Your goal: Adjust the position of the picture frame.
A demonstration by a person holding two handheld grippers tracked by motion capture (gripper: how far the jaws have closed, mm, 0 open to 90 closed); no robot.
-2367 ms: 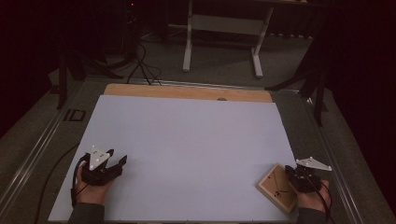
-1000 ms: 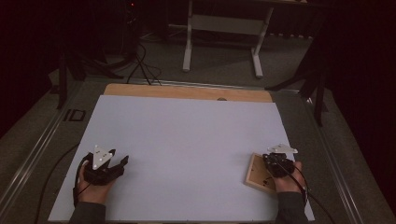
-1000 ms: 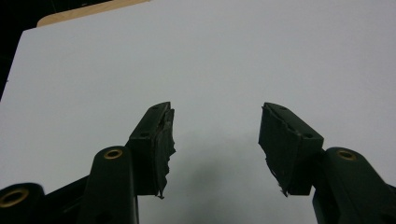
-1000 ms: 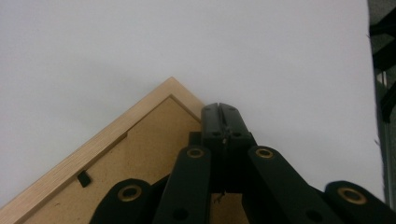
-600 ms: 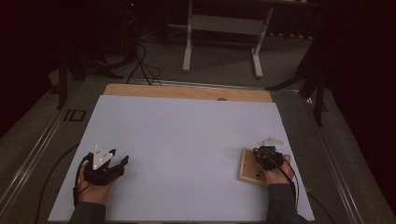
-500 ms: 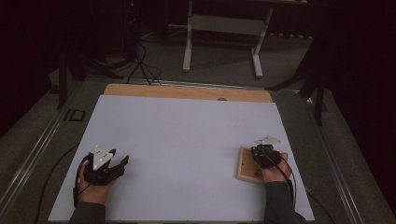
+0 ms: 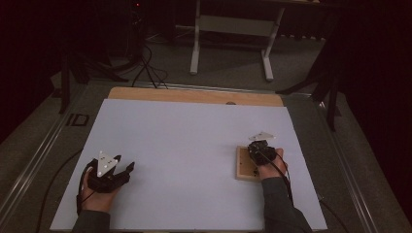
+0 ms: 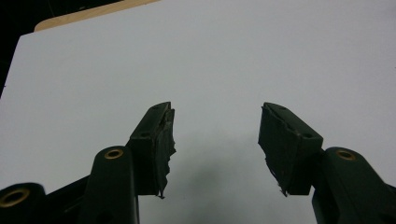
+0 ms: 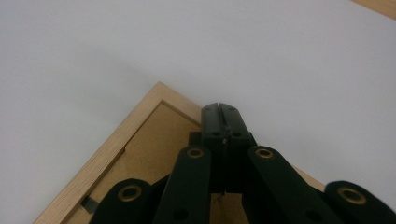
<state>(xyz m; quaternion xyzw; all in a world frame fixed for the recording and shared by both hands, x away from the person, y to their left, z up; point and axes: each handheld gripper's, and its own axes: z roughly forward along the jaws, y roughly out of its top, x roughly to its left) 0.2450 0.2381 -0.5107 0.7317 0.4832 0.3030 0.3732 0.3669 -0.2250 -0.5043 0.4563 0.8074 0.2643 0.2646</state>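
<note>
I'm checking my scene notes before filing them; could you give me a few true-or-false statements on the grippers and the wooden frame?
1. The left gripper is open with nothing between its fingers. True.
2. The right gripper is wide open. False: its fingers are shut together.
3. The wooden picture frame lies back side up on the white table cover. True.
4. The frame sits by the left hand. False: it is under the right gripper.

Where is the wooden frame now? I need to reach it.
In the high view, the wooden frame lies at the white sheet's right side, under the shut right gripper.
</note>
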